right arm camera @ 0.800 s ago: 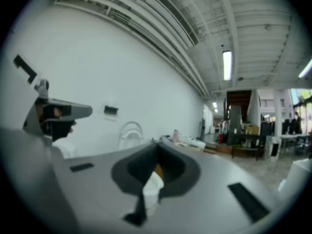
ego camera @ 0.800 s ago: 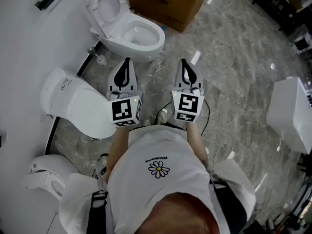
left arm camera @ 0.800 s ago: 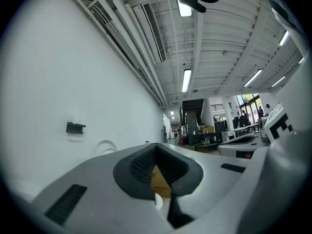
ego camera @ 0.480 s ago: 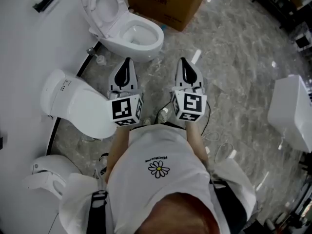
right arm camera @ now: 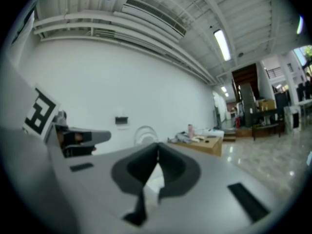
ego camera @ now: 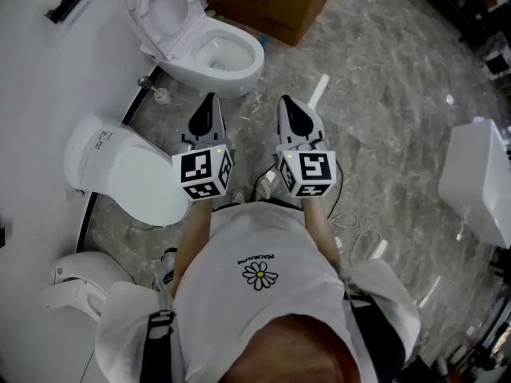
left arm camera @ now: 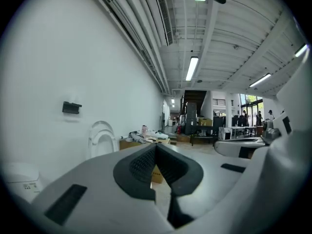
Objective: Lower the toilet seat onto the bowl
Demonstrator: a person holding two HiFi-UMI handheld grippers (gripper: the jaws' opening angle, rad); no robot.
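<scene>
Toilet seat (ego camera: 157,10) stands raised at upper left, well apart from left gripper (ego camera: 210,100) and right gripper (ego camera: 286,104), fingers together, empty, probably poised to reach it.

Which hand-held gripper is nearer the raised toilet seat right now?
Left. The left hand-held gripper is short of the bowl, below the raised toilet seat; the right hand-held gripper is beside it, farther right.

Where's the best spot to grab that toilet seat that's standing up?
Probably its top free edge. The toilet seat stands upright, hinged at the back of the bowl, so the top curve looks clear. Come from the front, over the bowl, and pinch the ring's thin rim.
</scene>
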